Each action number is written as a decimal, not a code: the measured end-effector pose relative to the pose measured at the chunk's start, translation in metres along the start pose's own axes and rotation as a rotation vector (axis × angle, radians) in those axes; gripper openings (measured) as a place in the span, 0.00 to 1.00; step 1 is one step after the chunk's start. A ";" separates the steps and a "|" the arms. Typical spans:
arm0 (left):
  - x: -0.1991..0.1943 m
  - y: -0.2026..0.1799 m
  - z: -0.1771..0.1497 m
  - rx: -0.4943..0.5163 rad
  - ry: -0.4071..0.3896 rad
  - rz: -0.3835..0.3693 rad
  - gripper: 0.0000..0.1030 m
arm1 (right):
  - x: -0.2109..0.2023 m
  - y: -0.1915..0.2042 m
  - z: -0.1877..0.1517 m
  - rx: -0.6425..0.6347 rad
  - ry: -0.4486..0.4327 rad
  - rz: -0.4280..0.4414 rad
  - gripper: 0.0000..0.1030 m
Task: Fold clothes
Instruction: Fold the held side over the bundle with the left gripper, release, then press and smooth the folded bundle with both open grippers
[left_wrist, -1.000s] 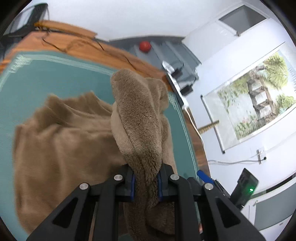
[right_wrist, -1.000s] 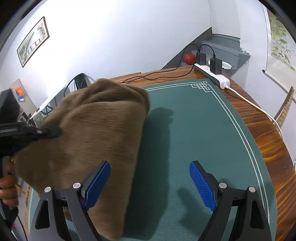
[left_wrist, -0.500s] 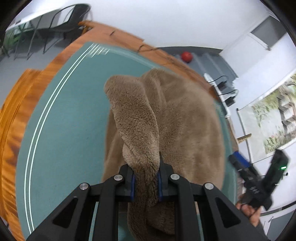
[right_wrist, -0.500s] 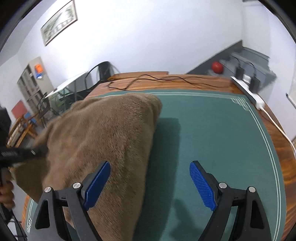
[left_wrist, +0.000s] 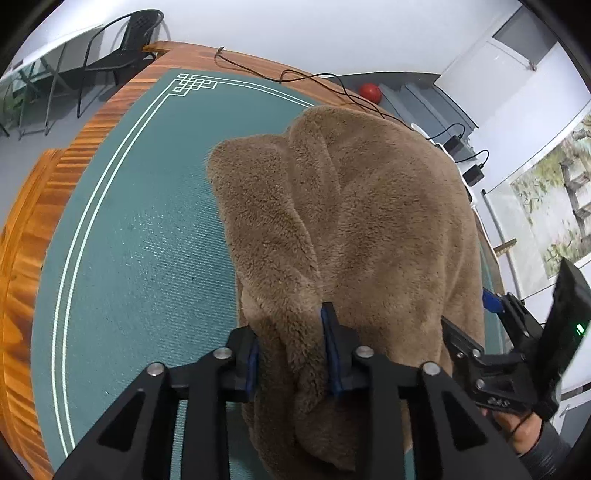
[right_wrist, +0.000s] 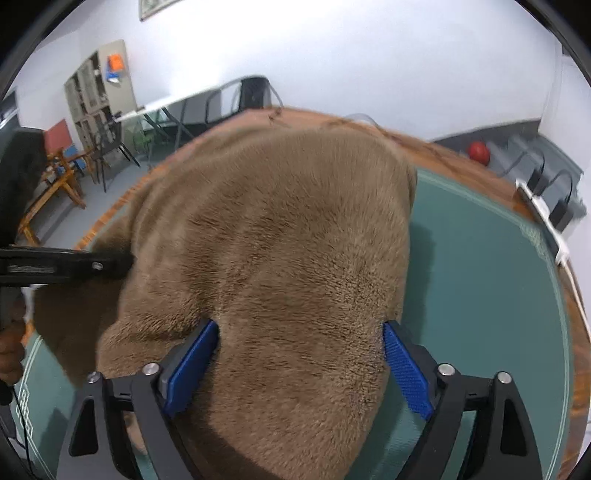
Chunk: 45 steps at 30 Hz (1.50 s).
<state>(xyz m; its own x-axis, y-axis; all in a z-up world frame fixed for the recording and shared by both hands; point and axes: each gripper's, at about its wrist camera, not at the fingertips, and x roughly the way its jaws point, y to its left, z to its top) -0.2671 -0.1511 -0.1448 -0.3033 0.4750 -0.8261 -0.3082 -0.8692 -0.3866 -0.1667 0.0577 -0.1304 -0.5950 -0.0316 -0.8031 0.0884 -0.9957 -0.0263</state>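
While its jaws are opening, the left gripper (left_wrist: 291, 350) has a thick fold of the brown fleece garment (left_wrist: 351, 229) between its blue pads (left_wrist: 334, 354); the pile bulges against both pads, so the fold is not free of them. From that fold the garment runs up and away as a rounded ridge, with a second, broader lobe beside it on the right, and the whole piece lies heaped on the green mat (left_wrist: 140, 251). The right gripper (right_wrist: 297, 363) stands spread wide, its jaws opening too, and a broad hump of the same garment (right_wrist: 280, 236) fills the space between its blue pads (right_wrist: 406, 369); the fleece meets the inner faces of both, though whether they press on it I cannot tell. In the right wrist view the left gripper (right_wrist: 110, 263) reaches in from the left edge, its tip at the garment's side. In the left wrist view the right gripper (left_wrist: 491, 306) shows at the right edge, just beside the garment, with the person's hand (left_wrist: 524, 428) under it. The mat, edged with white lines, covers a wooden table (left_wrist: 33, 221). Beyond the garment a black cable (left_wrist: 314, 77) trails over the table's far edge, a red ball (left_wrist: 370, 93) lies past it, and a black chair (left_wrist: 122, 48) stands off the far left corner.
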 end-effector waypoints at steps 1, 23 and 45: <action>-0.001 0.000 0.001 0.004 -0.003 0.006 0.44 | 0.006 -0.003 -0.001 0.021 0.008 0.003 0.98; -0.071 -0.050 -0.054 0.202 -0.112 0.052 0.54 | -0.068 0.053 -0.024 -0.223 -0.195 0.031 0.99; -0.018 -0.035 -0.056 0.180 -0.001 0.129 0.62 | 0.014 0.038 -0.025 -0.247 0.005 0.076 0.99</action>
<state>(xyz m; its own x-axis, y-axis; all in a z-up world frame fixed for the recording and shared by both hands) -0.2007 -0.1370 -0.1397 -0.3512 0.3620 -0.8635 -0.4228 -0.8841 -0.1987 -0.1516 0.0219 -0.1569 -0.5753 -0.1041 -0.8113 0.3255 -0.9391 -0.1104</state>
